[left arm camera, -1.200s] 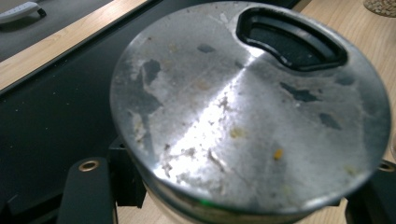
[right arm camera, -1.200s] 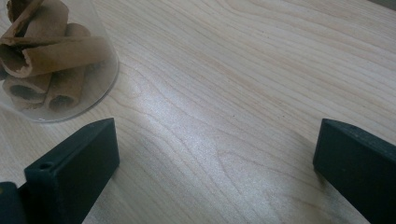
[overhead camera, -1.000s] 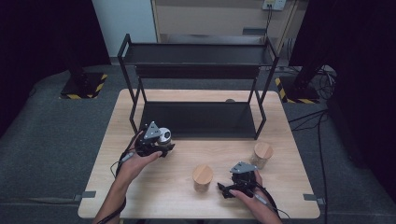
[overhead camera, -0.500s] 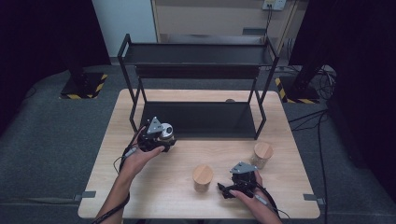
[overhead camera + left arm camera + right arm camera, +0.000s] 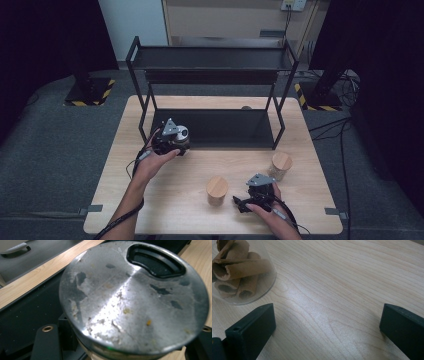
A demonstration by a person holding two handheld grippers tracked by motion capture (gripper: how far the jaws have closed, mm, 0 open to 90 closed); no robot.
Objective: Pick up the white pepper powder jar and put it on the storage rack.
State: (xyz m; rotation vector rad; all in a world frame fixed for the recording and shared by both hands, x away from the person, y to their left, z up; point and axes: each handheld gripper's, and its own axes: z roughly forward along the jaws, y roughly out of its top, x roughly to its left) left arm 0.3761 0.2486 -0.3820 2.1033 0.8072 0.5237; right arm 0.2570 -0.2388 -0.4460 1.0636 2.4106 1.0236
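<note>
The wooden table lies under my hands, with the black two-tier rack standing on its far half. My left gripper is clamped on a jar with a round metal lid; I hold it at the front left corner of the rack's lower shelf, just above it, and the lid with its black flap fills the space between my jaws. My right gripper rests low over the bare tabletop near the front edge, jaws spread wide and holding nothing. Beside its left jaw stands the cinnamon jar, not touching it. A second wooden-lidded jar sits farther right.
</note>
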